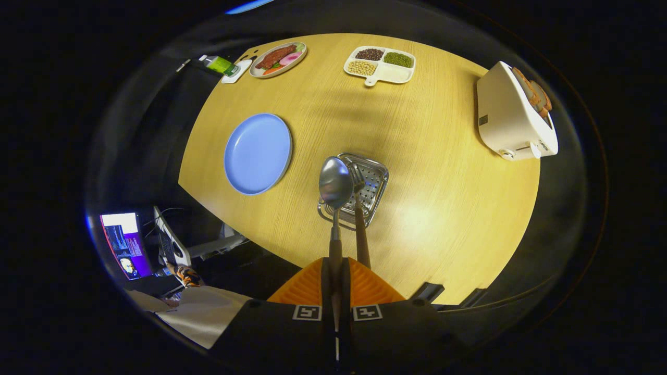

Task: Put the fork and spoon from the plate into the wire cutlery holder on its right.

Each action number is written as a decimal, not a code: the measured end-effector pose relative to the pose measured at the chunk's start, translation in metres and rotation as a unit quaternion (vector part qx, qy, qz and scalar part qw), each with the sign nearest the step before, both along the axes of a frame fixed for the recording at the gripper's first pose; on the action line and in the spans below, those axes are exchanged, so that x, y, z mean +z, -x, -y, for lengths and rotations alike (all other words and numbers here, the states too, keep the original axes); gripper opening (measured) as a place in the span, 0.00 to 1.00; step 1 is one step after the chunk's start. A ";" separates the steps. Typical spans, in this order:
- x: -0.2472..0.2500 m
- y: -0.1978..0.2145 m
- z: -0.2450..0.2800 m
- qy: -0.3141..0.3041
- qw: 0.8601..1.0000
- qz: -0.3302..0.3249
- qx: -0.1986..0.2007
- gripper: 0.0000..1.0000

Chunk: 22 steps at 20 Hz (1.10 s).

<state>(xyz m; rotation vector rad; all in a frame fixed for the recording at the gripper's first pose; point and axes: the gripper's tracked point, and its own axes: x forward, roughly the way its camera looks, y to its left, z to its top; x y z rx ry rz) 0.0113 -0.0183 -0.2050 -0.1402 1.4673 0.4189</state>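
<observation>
I look straight down on the wire cutlery holder (pixel 374 183), which stands on the wooden table just ahead of my fingers. My gripper (pixel 336 263) is shut on the thin handle of the spoon (pixel 335 182). The spoon hangs bowl-down over the holder's left rim. The fork (pixel 360 224), with a brown handle, stands beside it with its tines down inside the holder; its handle leans toward my right finger, apart from the pads. The blue plate (pixel 258 153) lies left of the holder with nothing on it.
A white toaster (pixel 513 117) with bread stands far right. Beyond the holder sit a divided dish of beans (pixel 380 65) and an oval plate of food (pixel 278 58). The table's near edge curves just below the holder; a monitor (pixel 125 245) is off the table, left.
</observation>
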 end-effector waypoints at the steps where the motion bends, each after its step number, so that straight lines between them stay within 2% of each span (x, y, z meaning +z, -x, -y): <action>1: -0.002 -0.002 0.000 0.005 1.000 -0.010 0.004 0.07; 3: -0.008 -0.003 -0.001 0.015 0.999 -0.038 0.016 0.07; 9: -0.011 -0.016 -0.002 0.022 0.997 -0.076 0.008 0.08; 14: -0.007 -0.010 0.011 0.038 0.995 -0.090 0.024 0.08; 20: -0.017 -0.018 0.010 0.046 0.993 -0.106 0.017 0.08; 22: -0.019 -0.023 0.009 0.044 0.993 -0.108 0.010 0.12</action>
